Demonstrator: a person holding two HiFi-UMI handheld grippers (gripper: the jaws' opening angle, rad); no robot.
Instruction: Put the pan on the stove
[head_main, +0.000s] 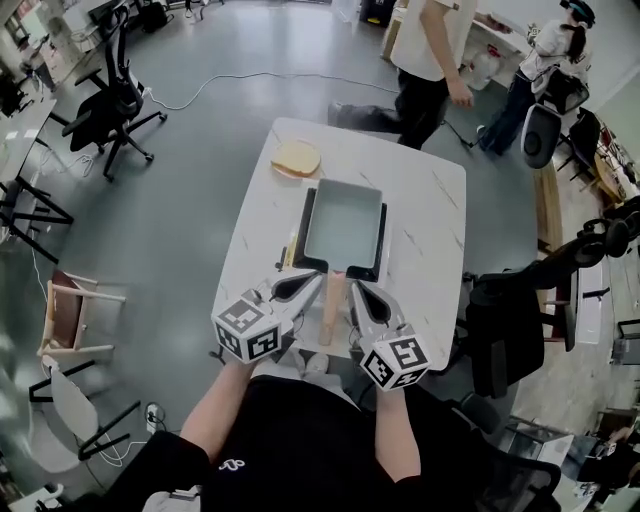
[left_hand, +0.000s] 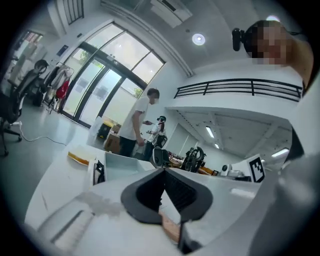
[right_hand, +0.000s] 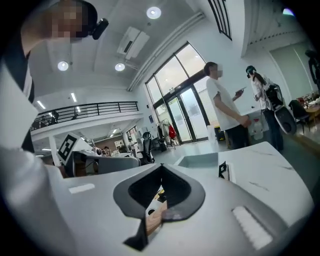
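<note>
A rectangular grey pan (head_main: 343, 222) with a wooden handle (head_main: 329, 310) lies on a black-edged stove (head_main: 380, 240) in the middle of the white marble table (head_main: 430, 220). The handle points toward me. My left gripper (head_main: 316, 278) is shut and empty, just left of the handle. On the handle's right side, my right gripper (head_main: 353, 287) is also shut with nothing in it. In the left gripper view the closed left gripper (left_hand: 164, 171) faces the pan (left_hand: 120, 164), with the handle (left_hand: 171, 231) showing below. In the right gripper view the shut right gripper (right_hand: 161, 166) looks past the pan (right_hand: 200, 161).
A round yellowish loaf (head_main: 296, 158) sits at the table's far left corner. Two people (head_main: 428, 60) (head_main: 555, 50) stand beyond the table. A black office chair (head_main: 510, 320) is close on the right, another (head_main: 115, 100) far left, and a wooden chair (head_main: 72, 310) at left.
</note>
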